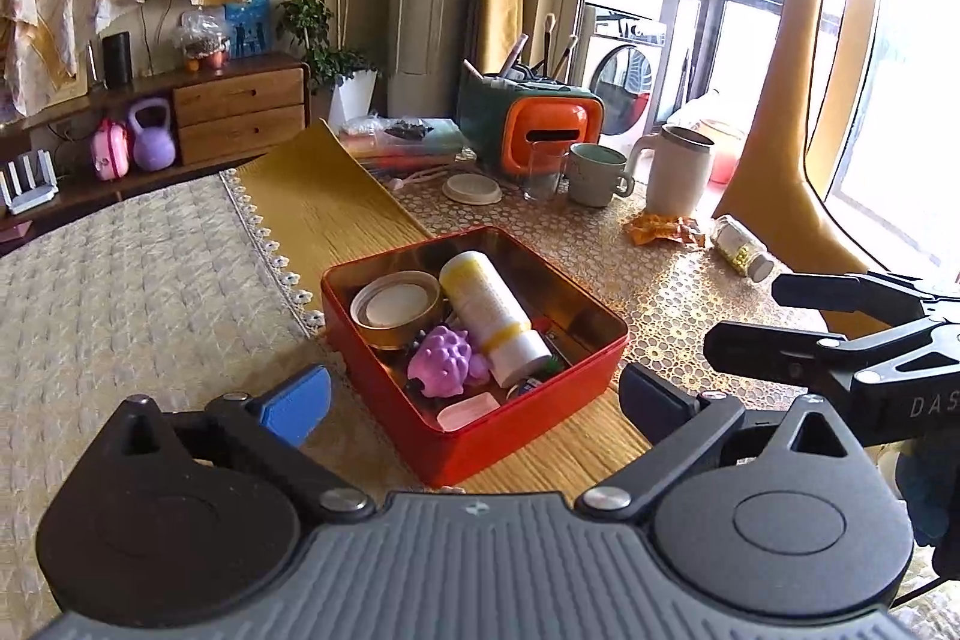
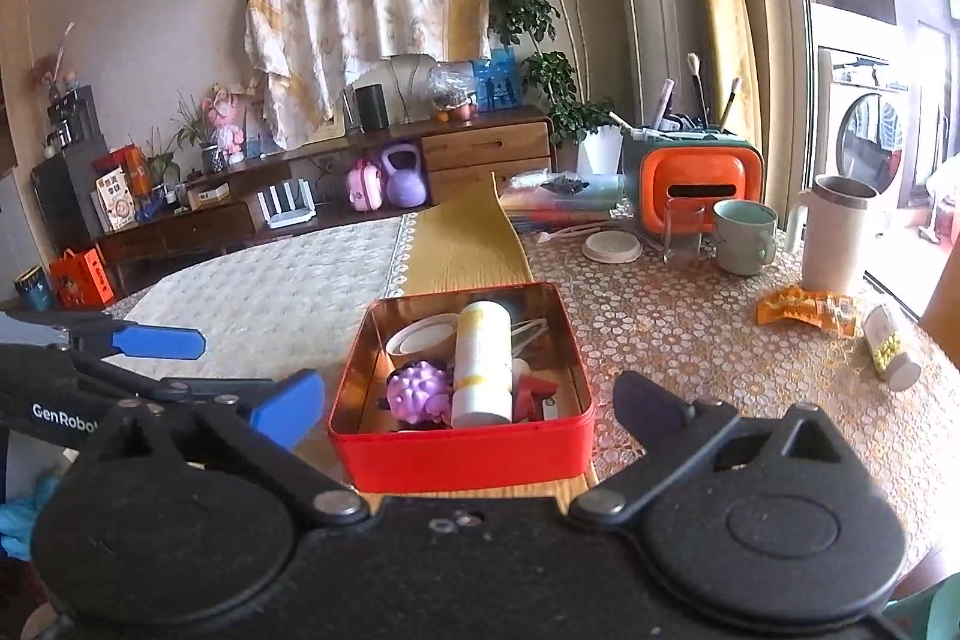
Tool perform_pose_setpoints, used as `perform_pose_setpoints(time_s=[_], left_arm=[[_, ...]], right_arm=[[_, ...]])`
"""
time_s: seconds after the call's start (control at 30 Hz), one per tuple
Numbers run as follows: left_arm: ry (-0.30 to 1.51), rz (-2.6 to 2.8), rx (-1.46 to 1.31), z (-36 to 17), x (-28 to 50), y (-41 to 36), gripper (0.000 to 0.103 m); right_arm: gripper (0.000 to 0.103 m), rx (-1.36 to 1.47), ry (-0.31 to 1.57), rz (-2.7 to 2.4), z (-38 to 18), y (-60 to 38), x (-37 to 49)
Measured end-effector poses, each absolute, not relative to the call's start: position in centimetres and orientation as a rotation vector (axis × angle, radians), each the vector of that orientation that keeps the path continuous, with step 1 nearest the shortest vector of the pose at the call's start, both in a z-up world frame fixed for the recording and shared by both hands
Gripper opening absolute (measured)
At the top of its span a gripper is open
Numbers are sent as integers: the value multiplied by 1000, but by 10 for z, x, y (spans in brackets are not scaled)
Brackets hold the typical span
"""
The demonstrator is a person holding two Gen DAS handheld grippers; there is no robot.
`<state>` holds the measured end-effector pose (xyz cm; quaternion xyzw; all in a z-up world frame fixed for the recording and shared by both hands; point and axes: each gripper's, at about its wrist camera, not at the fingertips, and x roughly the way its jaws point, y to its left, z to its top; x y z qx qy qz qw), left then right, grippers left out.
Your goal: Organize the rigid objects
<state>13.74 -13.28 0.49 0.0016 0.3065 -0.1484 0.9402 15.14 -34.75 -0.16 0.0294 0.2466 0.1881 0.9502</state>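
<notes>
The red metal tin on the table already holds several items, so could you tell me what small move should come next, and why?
Probably move the right claw toward the small clear bottle of yellow beads lying on its side on the lace tablecloth. Both claws, the left claw too, stand open and empty near the red metal tin, while that bottle is a rigid thing still outside it.

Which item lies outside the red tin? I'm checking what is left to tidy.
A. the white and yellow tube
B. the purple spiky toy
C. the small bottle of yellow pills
C: the pill bottle lies on the tablecloth, well right of the red tin.
</notes>
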Motion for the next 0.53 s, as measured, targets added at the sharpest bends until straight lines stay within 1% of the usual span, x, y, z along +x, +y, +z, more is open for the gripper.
perform_pose_setpoints(time_s=[0.53], left_arm=[[625,-274,1,3,134,-126,103]], right_arm=[[103,118,543,369,-11,-352,153]])
